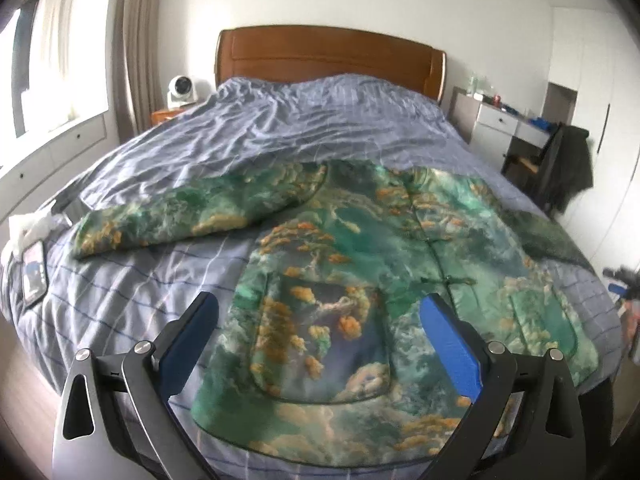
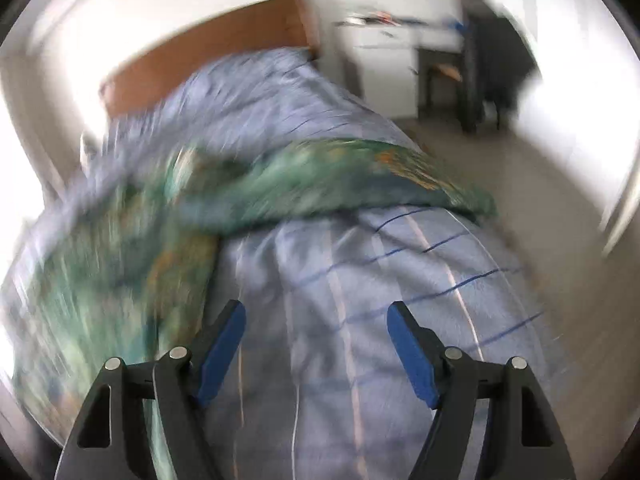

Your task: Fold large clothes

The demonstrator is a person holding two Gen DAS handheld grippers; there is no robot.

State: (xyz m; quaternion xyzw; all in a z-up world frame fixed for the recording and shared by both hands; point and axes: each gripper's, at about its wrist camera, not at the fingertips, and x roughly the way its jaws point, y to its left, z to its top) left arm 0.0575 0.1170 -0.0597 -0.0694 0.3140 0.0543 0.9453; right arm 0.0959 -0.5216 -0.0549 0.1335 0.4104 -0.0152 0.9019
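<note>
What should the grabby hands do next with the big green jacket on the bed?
Probably bring the right gripper over to the jacket's sleeve and pinch it, to fold it inward. The jacket lies spread flat on the bed with both sleeves out, and both grippers, the left gripper too, are open and hold nothing.

One green printed jacket [image 1: 360,248] at frame centre; one bed [image 1: 160,280]; one wooden headboard [image 1: 328,56]; one white fan [image 1: 182,90] upper left; one phone [image 1: 34,272] far left; one chair [image 1: 560,168] right; two grippers, left [image 1: 320,308] and right [image 2: 316,320], each spread wide.
</note>
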